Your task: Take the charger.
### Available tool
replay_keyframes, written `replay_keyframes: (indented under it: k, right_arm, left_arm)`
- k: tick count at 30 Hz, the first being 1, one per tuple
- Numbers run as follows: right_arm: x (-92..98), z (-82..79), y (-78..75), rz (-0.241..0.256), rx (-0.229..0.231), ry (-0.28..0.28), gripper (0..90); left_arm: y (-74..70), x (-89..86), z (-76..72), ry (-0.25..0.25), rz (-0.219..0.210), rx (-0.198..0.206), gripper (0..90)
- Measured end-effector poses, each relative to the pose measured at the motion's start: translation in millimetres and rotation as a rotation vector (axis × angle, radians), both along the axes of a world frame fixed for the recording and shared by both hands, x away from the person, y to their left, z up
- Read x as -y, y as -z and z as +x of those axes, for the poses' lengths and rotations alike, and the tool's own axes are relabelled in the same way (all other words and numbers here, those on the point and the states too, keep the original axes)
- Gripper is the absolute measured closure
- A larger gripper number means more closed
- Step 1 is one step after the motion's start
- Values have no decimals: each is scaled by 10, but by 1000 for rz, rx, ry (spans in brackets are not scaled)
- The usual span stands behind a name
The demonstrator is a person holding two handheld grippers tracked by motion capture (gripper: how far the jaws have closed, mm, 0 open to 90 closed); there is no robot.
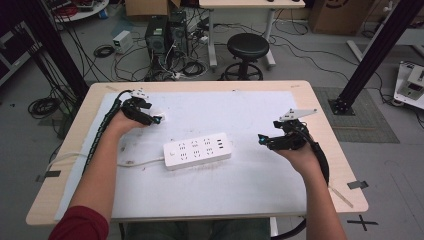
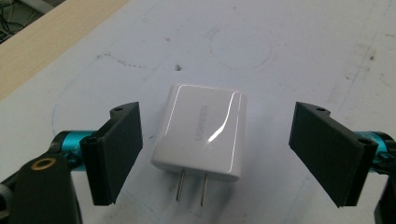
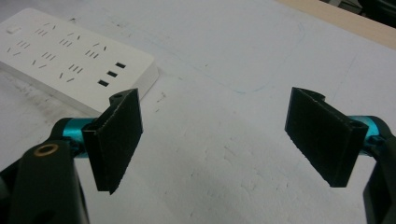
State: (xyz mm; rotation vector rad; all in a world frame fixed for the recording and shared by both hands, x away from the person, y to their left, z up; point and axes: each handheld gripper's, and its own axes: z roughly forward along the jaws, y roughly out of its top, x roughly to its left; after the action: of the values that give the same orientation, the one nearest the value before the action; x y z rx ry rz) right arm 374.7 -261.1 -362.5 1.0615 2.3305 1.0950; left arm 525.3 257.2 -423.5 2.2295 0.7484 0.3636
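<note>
A white plug-in charger [image 2: 202,132] lies flat on the white mat, its two metal prongs pointing toward the camera. My left gripper [image 2: 219,156] stands open around it, one jaw on each side, neither touching. In the high view the left gripper [image 1: 154,118] is at the mat's far left with the charger [image 1: 161,117] at its tip. A white power strip [image 1: 197,150] lies mid-mat, and the power strip [image 3: 74,58] also appears at upper left in the right gripper view. My right gripper [image 3: 217,137] is open over bare mat; the right gripper [image 1: 263,140] sits right of the strip.
The strip's white cord [image 1: 135,163] runs left off the table. The white mat [image 1: 250,180] covers most of the wooden table [image 1: 80,120]. A black stool [image 1: 247,47] and cables lie on the floor beyond the far edge.
</note>
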Motion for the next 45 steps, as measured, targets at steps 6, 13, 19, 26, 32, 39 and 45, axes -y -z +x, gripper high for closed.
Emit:
replay_keyframes:
  k: [6,13,19,26,32,39,45]
  right_arm:
    - [-11,13,15,-4,-7,6,195]
    - [-32,27,27,-10,-7,5,194]
    - [-51,25,31,-8,-11,5,195]
    - [-52,27,35,-9,-15,5,195]
    - [-44,36,46,-8,-18,7,195]
    - [-43,41,53,-3,-20,7,195]
    - [-39,39,48,1,-18,6,195]
  left_arm:
    - [80,-11,75,8,-13,-19,175]
    - [141,-60,106,3,-18,-34,215]
    - [167,-59,112,13,-2,-31,277]
    - [194,-51,120,12,14,-37,328]
    - [190,-34,115,20,17,-28,375]
    - [178,-33,105,18,23,-31,422]
    - [111,-17,64,6,34,-29,424]
